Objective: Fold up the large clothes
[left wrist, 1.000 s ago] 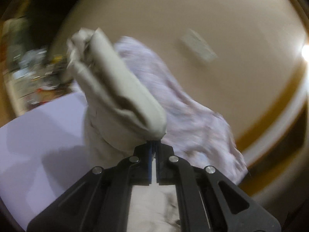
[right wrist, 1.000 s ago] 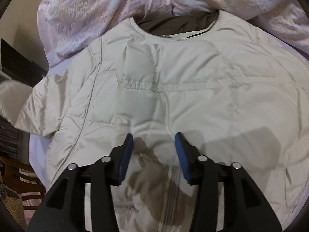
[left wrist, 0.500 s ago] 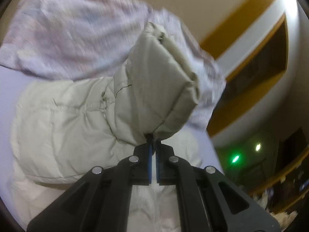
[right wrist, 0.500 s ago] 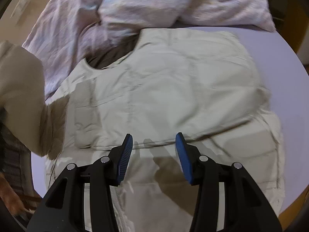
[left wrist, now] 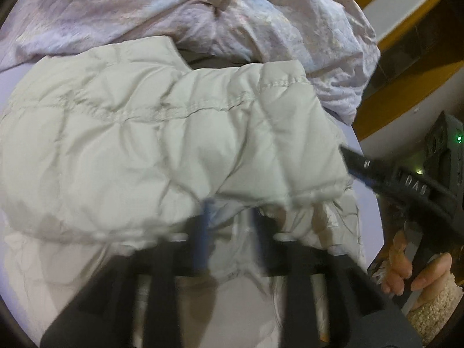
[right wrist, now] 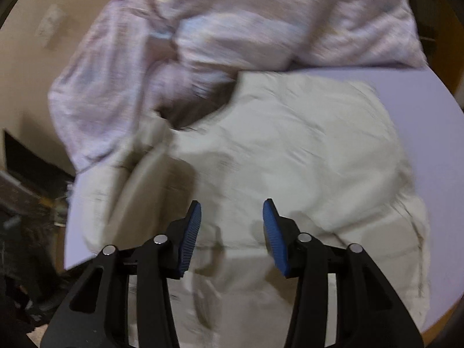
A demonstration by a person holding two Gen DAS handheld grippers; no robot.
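A cream quilted jacket [left wrist: 162,145] lies on the lavender bed sheet [right wrist: 429,110], its sleeve [left wrist: 261,133] folded across the body. My left gripper [left wrist: 230,217] is blurred, its jaws apart and empty just below the sleeve's cuff. The jacket also shows in the right wrist view [right wrist: 304,156]. My right gripper [right wrist: 232,232] is open and empty, hovering over the jacket's lower half. It also shows at the right edge of the left wrist view [left wrist: 353,162], next to the cuff.
A crumpled pink-white blanket [left wrist: 232,14] lies behind the jacket, also in the right wrist view [right wrist: 232,23]. The bed's edge runs at the right [left wrist: 368,174]. Dark furniture [right wrist: 26,179] stands left of the bed. A beige wall [right wrist: 43,58] is behind.
My left gripper carried the sleeve over the jacket body, laid it down and opened. My right gripper stayed open and shifted over the jacket.
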